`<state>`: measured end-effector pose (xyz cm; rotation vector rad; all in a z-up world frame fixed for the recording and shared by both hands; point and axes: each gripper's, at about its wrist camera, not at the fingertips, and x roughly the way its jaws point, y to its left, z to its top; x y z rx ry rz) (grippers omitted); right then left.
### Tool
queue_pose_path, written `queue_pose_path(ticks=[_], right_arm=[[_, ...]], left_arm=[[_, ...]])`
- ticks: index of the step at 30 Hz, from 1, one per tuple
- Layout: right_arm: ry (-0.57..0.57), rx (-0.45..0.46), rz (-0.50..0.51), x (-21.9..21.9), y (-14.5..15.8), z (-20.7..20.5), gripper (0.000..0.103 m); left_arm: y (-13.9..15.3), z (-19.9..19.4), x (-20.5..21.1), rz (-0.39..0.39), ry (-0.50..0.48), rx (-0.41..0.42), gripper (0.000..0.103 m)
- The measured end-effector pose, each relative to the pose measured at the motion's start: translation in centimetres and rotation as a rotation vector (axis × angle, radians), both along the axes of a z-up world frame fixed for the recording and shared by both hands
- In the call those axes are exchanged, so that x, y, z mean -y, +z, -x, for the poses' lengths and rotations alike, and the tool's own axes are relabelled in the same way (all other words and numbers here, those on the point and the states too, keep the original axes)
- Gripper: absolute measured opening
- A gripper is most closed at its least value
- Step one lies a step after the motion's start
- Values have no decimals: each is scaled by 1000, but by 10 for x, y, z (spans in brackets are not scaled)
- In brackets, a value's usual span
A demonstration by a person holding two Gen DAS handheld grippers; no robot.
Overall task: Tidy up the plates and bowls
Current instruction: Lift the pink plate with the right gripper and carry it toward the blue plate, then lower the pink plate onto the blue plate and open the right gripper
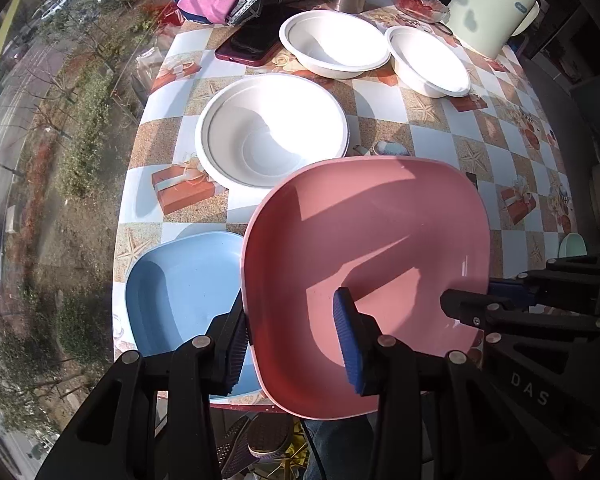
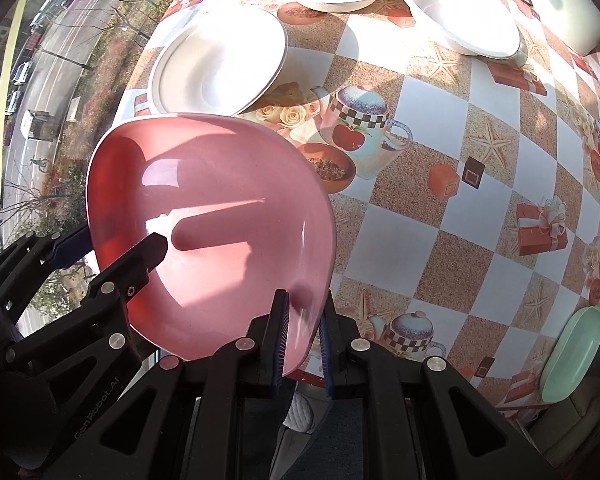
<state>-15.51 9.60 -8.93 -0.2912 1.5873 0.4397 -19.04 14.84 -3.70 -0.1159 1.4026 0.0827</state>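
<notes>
A: Harsh sun here, the white bowl (image 1: 271, 130) is basically blown out.
B: Yep, hard shadows across the pink plate (image 2: 212, 216), and heavy fisheye warping with dark corners.

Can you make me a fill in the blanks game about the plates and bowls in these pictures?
1. Both grippers hold the rim of the ____ plate.
2. The blue plate lies on the ____ side of it in the left wrist view.
3. There are ____ white bowls on the table.
4. The right gripper has its fingers ____ on the plate's rim.

Missing words: pink; left; three; shut
</notes>
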Motion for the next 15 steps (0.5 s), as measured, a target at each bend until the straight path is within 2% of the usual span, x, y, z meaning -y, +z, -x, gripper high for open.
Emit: queue_pose_path(ticks=[9, 15], right_arm=[[89, 5, -20, -32, 5, 14, 17], [139, -20, -35, -61, -5, 21, 17]], left_arm=[[11, 17, -36, -11, 106, 26, 43], [9, 28, -56, -46, 137, 2, 43]])
